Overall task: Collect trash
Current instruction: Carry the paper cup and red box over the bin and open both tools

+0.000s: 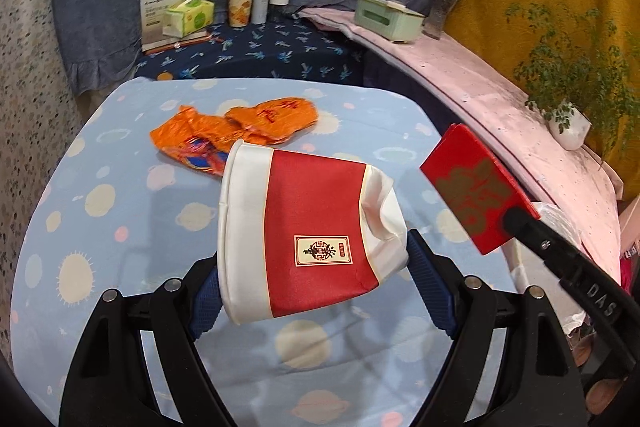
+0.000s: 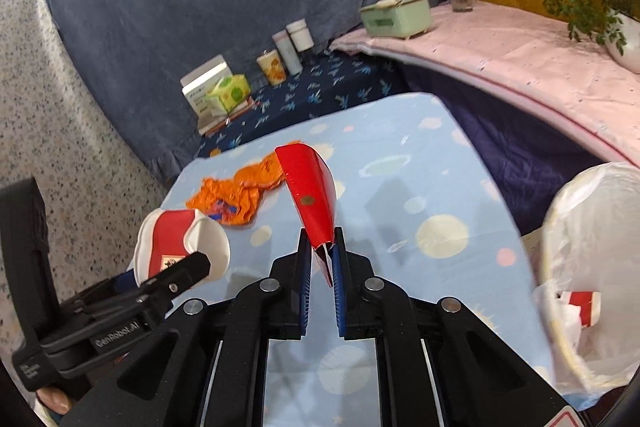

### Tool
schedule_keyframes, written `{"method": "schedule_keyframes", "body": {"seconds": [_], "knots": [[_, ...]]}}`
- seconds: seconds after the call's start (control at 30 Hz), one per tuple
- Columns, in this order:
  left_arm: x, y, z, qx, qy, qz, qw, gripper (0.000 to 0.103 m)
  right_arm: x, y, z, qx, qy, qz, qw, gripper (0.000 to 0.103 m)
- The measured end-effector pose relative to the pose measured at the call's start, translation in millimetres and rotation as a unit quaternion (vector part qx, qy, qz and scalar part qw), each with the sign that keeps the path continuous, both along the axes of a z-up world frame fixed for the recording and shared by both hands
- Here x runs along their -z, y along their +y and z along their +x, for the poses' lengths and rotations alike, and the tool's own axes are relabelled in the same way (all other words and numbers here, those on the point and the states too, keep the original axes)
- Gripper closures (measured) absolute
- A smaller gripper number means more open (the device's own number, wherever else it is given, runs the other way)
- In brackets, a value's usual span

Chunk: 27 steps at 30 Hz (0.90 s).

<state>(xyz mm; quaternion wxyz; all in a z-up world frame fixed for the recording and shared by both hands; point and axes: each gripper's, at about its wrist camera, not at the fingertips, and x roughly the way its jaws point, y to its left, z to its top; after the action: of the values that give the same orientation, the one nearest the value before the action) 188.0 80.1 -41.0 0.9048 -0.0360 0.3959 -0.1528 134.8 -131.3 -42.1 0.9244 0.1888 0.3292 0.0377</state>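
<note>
My left gripper [image 1: 316, 287] is shut on a crushed red-and-white paper cup [image 1: 308, 239], held above the light blue table [image 1: 120, 227]. The cup also shows in the right wrist view [image 2: 176, 239], with the left gripper [image 2: 160, 279] at lower left. My right gripper [image 2: 322, 255] is shut on a flattened red box [image 2: 310, 195]; in the left wrist view this red box [image 1: 472, 187] hangs at the right. Crumpled orange wrappers [image 1: 236, 131] lie on the table, and show in the right wrist view [image 2: 244, 191] too. A bin lined with a white bag [image 2: 592, 267] stands at the right.
A dark blue lower table [image 1: 260, 55] behind holds a tissue pack [image 1: 190, 15], a card box and several cups. A pink ledge [image 1: 480, 99] at the right carries a green box [image 1: 388, 17], a flower vase and a potted plant [image 1: 568, 99].
</note>
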Motion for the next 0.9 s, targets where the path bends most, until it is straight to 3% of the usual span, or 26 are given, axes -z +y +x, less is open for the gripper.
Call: {"method": "schedule_keyframes", "body": {"seconds": [0.4,0.9], "knots": [[-24,-73,-28,0.06,-0.02,-0.001,0.998,0.025,-35,-84,-55,0.088,-0.037,0.018,0.995,0.093],[-30,-182,-61,0.157,-0.019,0.002,0.9875,0.025,-26,-176,-118,0.186,-0.038,0.021,0.982,0.093]]}}
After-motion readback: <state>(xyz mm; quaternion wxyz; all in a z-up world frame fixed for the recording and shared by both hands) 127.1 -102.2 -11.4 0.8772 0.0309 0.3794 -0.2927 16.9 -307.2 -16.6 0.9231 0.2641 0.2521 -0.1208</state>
